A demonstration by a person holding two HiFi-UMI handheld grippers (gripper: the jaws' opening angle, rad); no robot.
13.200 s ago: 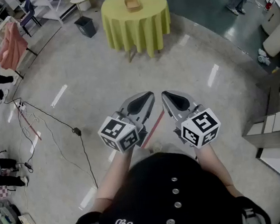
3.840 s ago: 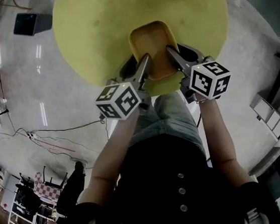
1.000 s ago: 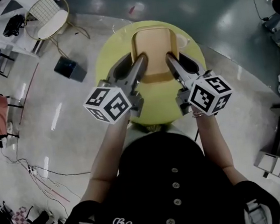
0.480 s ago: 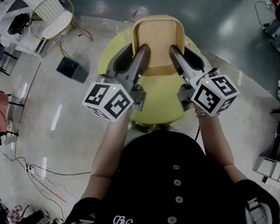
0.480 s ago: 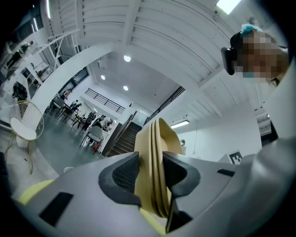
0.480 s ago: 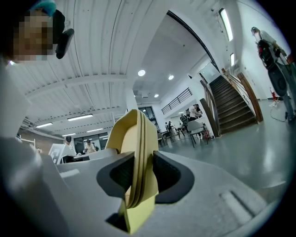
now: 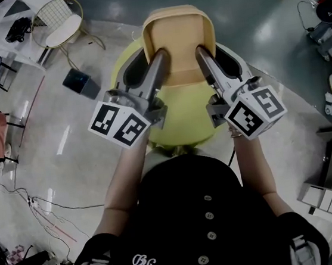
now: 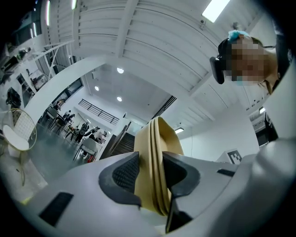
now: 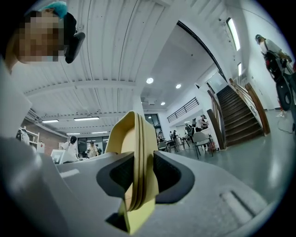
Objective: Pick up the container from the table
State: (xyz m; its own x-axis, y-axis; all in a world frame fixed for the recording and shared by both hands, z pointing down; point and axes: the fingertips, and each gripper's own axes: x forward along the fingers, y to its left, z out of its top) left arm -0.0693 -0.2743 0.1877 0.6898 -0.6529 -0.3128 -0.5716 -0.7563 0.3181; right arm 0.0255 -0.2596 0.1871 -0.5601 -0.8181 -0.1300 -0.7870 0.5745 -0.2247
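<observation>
over the round yellow table (image 7: 182, 118), the tan container (image 7: 177, 31) looks raised off the cloth, held only at its near rim with the left gripper (image 7: 160, 59) and right gripper (image 7: 201, 55) each clamped on that thin lip, so it could tip forward or slip free if either pinch loosens or the hands drift apart.

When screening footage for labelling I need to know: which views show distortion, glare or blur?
Head view: fisheye bowing, glare streaks on the floor, container sharp. Left gripper view: dark vignetted corners, ceiling light blown out. Right gripper view: same vignette, staircase bent by the lens.
</observation>
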